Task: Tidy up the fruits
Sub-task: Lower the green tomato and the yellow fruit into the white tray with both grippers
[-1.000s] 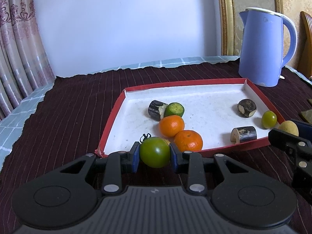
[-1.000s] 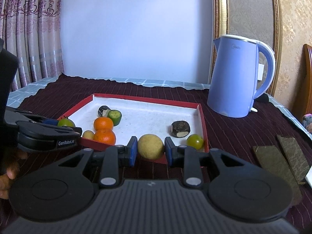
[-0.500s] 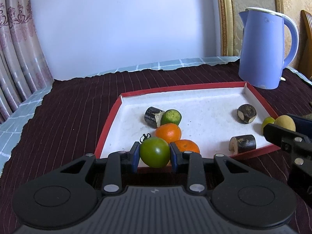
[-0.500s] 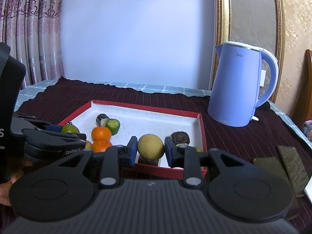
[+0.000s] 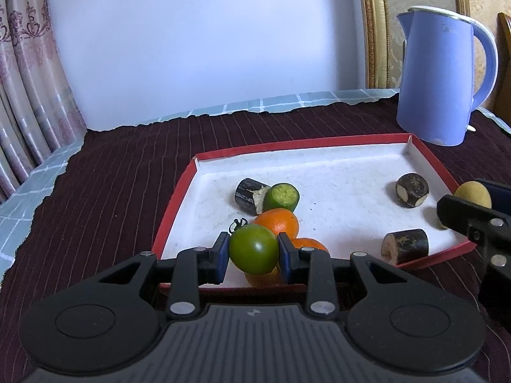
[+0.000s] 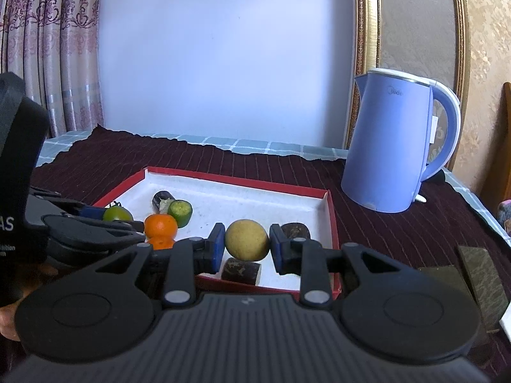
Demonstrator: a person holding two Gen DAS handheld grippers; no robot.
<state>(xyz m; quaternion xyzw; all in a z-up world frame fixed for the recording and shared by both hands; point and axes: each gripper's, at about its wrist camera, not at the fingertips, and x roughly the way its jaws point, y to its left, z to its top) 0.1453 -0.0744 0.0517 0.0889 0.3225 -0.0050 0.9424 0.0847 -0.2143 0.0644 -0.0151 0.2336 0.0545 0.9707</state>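
While each gripper pinches its fruit, left gripper (image 5: 253, 253) the green tomato (image 5: 254, 249), right gripper (image 6: 246, 244) the yellow fruit (image 6: 246, 239), lower both onto bare tray (image 5: 335, 178) floor (clear of the oranges (image 5: 278, 221)) before releasing.

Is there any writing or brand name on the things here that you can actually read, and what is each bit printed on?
"Midea": faint brand name near the top of the blue kettle, right wrist view.
"AS": the end of a cut-off word on the left gripper's black body; the smaller print below it is too blurred to read.
A small embossed logo sits on each gripper's body; it is a mark, not letters.
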